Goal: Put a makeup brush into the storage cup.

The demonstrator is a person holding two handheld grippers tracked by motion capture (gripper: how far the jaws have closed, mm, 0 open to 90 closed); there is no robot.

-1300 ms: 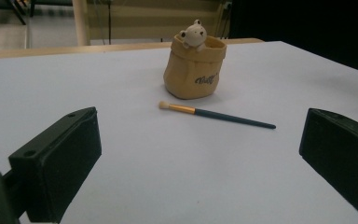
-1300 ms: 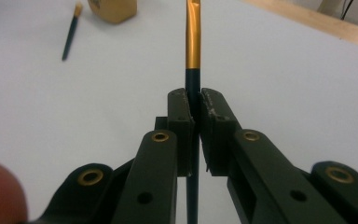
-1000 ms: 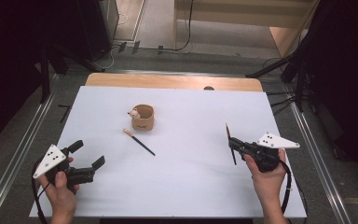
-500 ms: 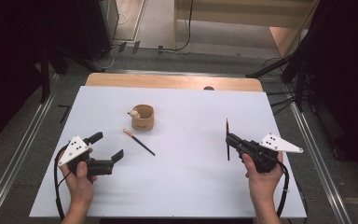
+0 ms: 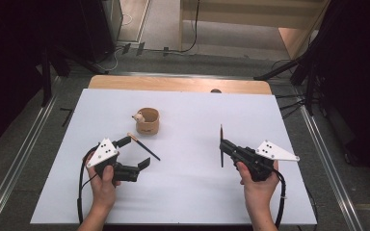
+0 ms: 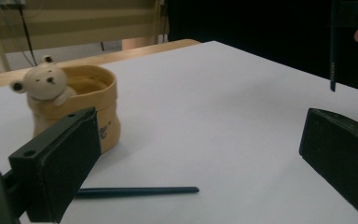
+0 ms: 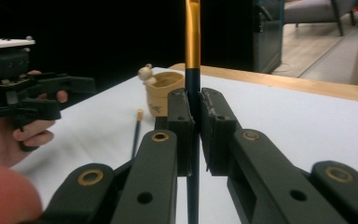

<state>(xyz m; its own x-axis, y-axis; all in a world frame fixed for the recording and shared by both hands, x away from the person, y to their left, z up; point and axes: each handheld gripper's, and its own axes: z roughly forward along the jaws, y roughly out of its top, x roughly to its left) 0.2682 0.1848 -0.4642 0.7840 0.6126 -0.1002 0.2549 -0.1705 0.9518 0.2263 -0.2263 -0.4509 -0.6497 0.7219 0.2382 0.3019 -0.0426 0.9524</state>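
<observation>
- White tabletop (image 5: 188, 192) mostly bare, leaving both hands free room to work.
- Left claw (image 5: 136, 153) spread wide and empty, low over the tabletop, one jaw on each side of the lying pencil's line; probably lined up to close on it.
- Right claw (image 5: 222, 145) shut tight on a dark pencil (image 5: 221, 144), held upright with the gold end up; likely kept vertical for dropping into a holder.
- Tan bear cup (image 5: 149, 120) standing open-mouthed toward the far side, well apart from the right claw; seemingly the place meant for the pencils.
- Second pencil (image 5: 143, 146) lying flat near the cup, just ahead of the left claw, untouched.
</observation>
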